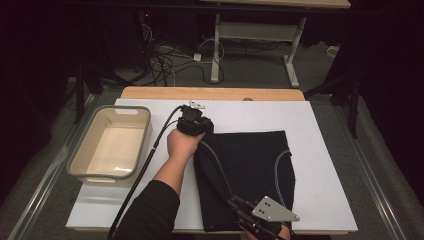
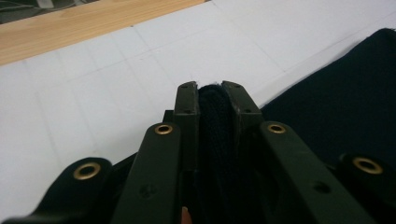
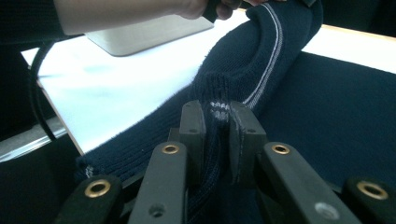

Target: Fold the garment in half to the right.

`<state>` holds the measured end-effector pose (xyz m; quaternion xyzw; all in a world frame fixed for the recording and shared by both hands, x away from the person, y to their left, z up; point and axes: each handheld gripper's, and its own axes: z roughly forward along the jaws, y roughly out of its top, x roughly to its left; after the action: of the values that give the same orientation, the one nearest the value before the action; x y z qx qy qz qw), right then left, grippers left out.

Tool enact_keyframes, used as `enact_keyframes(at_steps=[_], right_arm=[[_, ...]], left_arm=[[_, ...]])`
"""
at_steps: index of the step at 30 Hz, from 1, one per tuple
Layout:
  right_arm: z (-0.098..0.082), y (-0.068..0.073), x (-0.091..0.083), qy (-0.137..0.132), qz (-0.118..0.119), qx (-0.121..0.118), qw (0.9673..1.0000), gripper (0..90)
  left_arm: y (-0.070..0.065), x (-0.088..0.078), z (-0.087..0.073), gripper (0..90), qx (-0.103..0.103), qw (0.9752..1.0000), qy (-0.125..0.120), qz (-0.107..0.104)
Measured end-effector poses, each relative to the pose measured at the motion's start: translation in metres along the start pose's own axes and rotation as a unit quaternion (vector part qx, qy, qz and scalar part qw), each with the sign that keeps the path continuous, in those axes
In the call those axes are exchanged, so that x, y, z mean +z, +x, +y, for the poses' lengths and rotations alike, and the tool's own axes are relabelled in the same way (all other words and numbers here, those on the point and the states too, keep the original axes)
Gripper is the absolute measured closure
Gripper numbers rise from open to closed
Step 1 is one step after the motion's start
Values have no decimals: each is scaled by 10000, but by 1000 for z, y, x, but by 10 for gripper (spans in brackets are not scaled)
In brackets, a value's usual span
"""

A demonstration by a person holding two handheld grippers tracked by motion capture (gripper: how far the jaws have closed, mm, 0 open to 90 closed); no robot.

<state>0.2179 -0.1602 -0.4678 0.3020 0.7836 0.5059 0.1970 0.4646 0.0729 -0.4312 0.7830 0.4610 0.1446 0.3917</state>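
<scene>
A dark navy knitted garment (image 1: 250, 170) with thin white stitching lies on the white board (image 1: 330, 165), its left part folded over. My left gripper (image 1: 192, 121) sits at the garment's far left corner, shut on a pinch of the dark fabric (image 2: 215, 135). My right gripper (image 1: 240, 210) is at the near edge of the board, shut on a fold of the same garment (image 3: 215, 109), which stretches away as a raised ridge toward the other hand (image 3: 140, 11).
A grey-rimmed beige tub (image 1: 111, 142) stands on the left of the board. A black cable (image 1: 145, 165) trails from the left gripper past the tub. The wooden table edge (image 1: 215, 93) runs behind the board; cables and a desk frame are on the floor beyond.
</scene>
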Motion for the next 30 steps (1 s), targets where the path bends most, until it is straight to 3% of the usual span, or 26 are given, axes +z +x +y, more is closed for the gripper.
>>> enact_keyframes(at_steps=[13, 30], right_arm=[[-17, -13, -28, 32, -504, 217, 9985, 783], [-34, -26, -57, 77, -902, 421, 9950, 783]], left_arm=[[-37, 27, 14, 755, 248, 9993, -56, -284], [-79, 62, 30, 754, 468, 9967, -9, -658]])
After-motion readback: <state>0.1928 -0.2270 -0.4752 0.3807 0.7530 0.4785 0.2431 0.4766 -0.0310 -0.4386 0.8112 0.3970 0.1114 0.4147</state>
